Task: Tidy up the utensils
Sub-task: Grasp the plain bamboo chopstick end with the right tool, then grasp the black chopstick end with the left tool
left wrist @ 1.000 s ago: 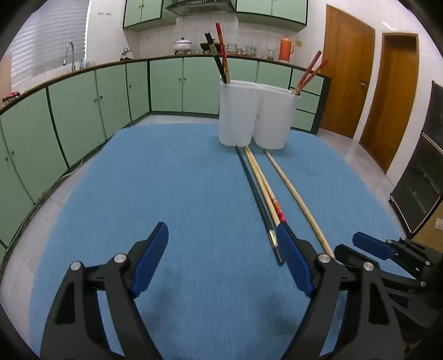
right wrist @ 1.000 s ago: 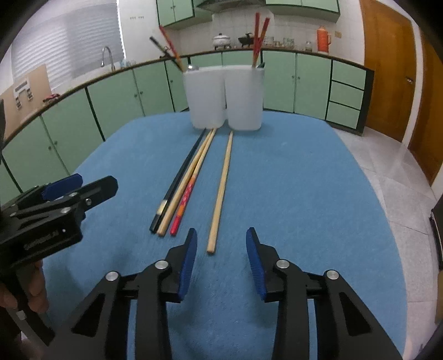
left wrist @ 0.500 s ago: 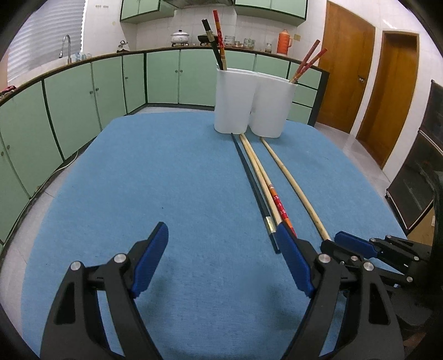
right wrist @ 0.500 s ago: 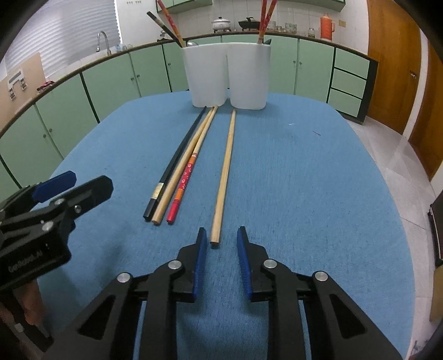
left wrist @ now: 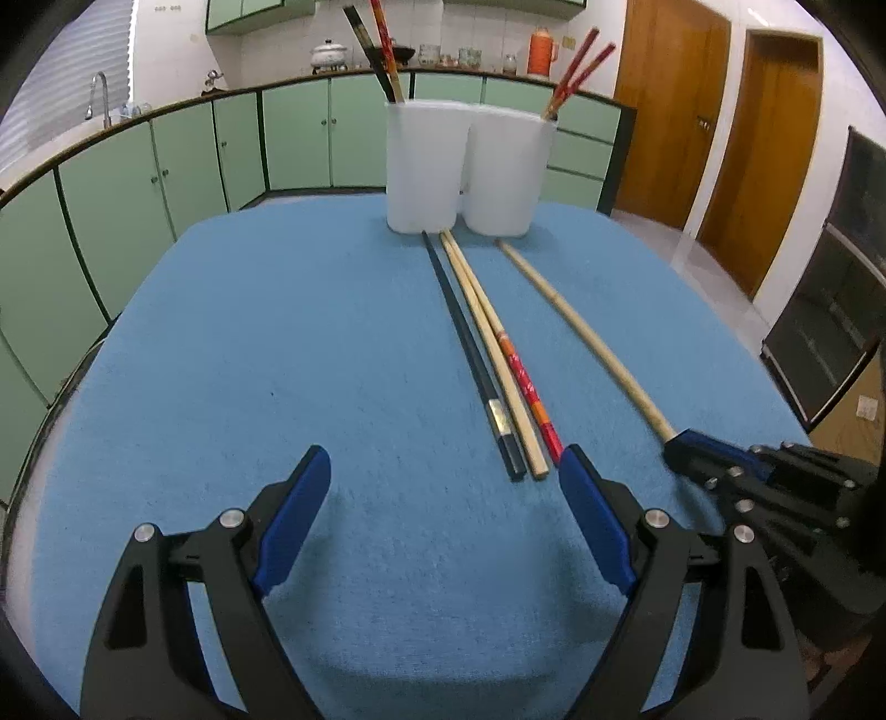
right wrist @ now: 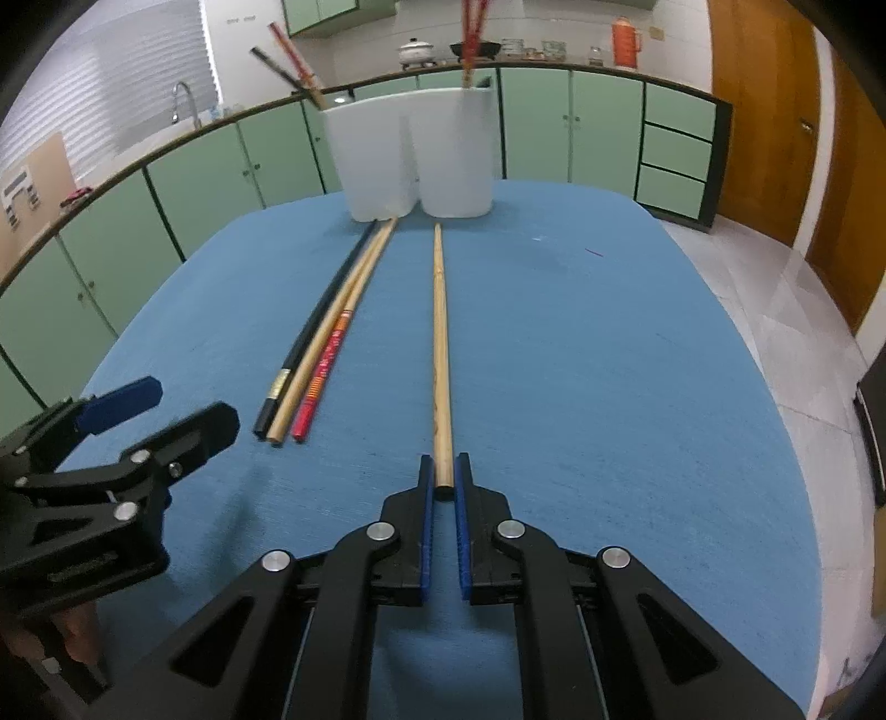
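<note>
**Right Tongs Closing Around the Lone Bamboo Chopstick**

Now the right tongs [right wrist: 444, 481] are sitting low over the blue tablecloth [right wrist: 609, 387], with the near end of a plain bamboo chopstick [right wrist: 440, 354] lying between the blue pads [right wrist: 425, 498]. The jaws are nearly shut, standing close on either side of the stick's tip, though whether the pads are actually pressing on it cannot be told from the wrist view. The stick itself is lying flat on the cloth, running straight away toward the two white holders [right wrist: 412, 158] at the far side of the table, its far end stopping just short of the right-hand one.

Just to the left, three more chopsticks are lying side by side and touching: a black one [right wrist: 318, 327], a second bamboo one [right wrist: 332, 338] and a red-patterned one [right wrist: 326, 371]. Their far tips are reaching the base of the left holder, and they are lying well apart from the lone stick at the near end.

Meanwhile the left tongs [left wrist: 443, 482] are hovering wide open and holding nothing, with the right pad [left wrist: 592, 520] sitting just beside the near ends of the three grouped sticks. Both holders already have chopsticks standing in them: a black and a red one [left wrist: 376, 50] leaning in the left holder, a red pair [left wrist: 576, 72] leaning in the right.
</note>
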Demonstrator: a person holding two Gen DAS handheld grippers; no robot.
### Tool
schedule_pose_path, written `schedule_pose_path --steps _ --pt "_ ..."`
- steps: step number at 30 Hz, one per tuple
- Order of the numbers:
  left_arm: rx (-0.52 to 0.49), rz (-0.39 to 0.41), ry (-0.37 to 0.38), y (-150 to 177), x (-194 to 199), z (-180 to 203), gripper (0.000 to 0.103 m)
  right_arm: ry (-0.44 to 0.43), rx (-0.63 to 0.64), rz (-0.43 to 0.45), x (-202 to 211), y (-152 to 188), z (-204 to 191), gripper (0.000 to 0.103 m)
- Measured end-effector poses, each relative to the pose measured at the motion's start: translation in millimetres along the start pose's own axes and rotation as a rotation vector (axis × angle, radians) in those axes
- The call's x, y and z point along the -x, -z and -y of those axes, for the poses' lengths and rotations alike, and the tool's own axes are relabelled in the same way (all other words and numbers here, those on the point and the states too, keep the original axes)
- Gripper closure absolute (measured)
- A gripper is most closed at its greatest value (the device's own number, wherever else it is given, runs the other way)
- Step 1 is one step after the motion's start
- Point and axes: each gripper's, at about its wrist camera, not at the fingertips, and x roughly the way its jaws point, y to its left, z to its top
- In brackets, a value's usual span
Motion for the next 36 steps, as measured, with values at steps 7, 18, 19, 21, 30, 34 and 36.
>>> schedule_pose_path --steps 7,18,19,21,30,34,36 --pt "0.017 -0.065 -0.021 0 -13 -2 0.023 -0.008 -0.008 0.002 1 1 3 0.096" --pt "0.000 -0.098 -0.044 -4 -23 6 0.026 -0.018 -0.019 0.002 1 1 4 0.096" --pt "-0.001 -0.100 -0.047 -4 -23 6 0.025 -0.019 -0.019 0.002 1 1 4 0.096" --pt "0.000 -0.101 -0.047 -5 -24 6 0.025 -0.019 -0.020 0.002 1 1 4 0.096" --pt "0.041 -0.087 -0.050 -3 -18 -4 0.032 -0.026 -0.025 0.004 2 2 5 0.096" --pt "0.051 -0.082 -0.029 -2 -17 -1 0.032 -0.024 -0.025 0.003 2 1 6 0.096" --pt "0.046 -0.080 -0.032 -2 -18 1 0.033 -0.024 -0.025 0.003 2 2 5 0.096"
